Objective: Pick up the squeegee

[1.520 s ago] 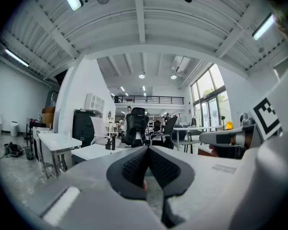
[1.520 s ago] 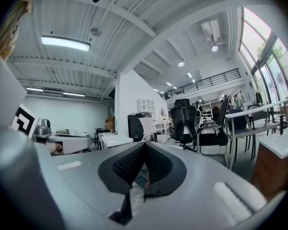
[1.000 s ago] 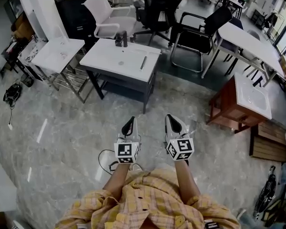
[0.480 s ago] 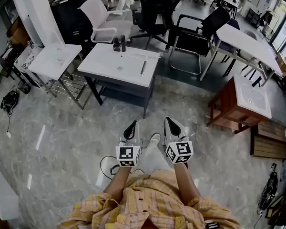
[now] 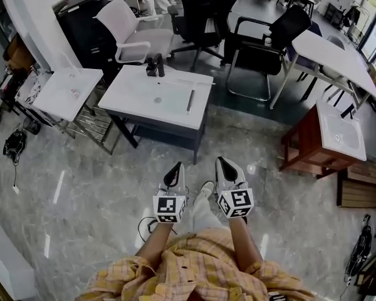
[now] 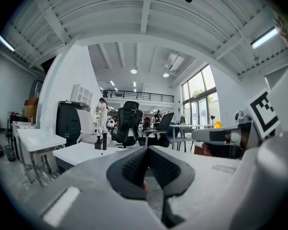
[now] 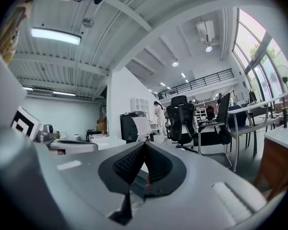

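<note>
The squeegee, a slim dark bar, lies on the right part of a white sink top on a dark-legged table, far ahead in the head view. My left gripper and right gripper are held side by side in front of the body, well short of that table, pointing roughly level toward it. In the left gripper view the left gripper has its pads together with nothing between them. The right gripper looks the same in its own view, shut and empty. The squeegee cannot be made out in either gripper view.
A black faucet stands at the sink top's far edge. A second white sink on a wire stand is at the left. Behind are a white chair, black office chairs and a white table. A wooden sink cabinet is at the right.
The person has walked toward the sink table, carrying both grippers forward side by side; a shoe has come into view between them. Both grippers stayed shut.
</note>
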The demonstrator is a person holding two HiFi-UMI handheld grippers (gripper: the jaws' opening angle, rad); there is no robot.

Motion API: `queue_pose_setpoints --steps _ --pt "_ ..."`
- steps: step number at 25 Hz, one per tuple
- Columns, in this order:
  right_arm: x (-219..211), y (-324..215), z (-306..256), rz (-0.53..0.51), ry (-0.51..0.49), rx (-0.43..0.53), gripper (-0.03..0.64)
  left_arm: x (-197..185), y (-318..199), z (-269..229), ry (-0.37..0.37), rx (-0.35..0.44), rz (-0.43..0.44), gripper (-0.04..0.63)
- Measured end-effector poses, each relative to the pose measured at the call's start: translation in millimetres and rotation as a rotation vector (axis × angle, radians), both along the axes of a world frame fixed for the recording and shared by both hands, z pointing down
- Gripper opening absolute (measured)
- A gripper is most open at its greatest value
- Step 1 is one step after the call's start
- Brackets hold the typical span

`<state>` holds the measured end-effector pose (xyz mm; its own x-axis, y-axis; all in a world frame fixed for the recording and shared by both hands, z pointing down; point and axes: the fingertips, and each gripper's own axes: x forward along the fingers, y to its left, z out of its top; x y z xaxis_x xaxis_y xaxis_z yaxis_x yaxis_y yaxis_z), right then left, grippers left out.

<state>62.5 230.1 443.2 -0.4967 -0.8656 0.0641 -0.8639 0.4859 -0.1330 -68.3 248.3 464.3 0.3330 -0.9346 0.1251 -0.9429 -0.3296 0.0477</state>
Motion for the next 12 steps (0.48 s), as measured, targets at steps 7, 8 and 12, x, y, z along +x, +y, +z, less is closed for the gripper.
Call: queue_pose_setpoints --steps 7,8,12 --pt "-7 -90 -4 -0.004 0.004 -0.006 0.002 -5 -92 0 0.005 -0.005 -0.003 -0.002" --pt "-6 -104 -6 -0.003 0.006 -0.006 0.002 -4 -106 0 0.007 -0.007 -0.002 -0.002" --pt "-5 -158 -11 -0.001 0.0 -0.016 0.002 -2 -162 2 -0.008 -0.021 0.003 -0.002"
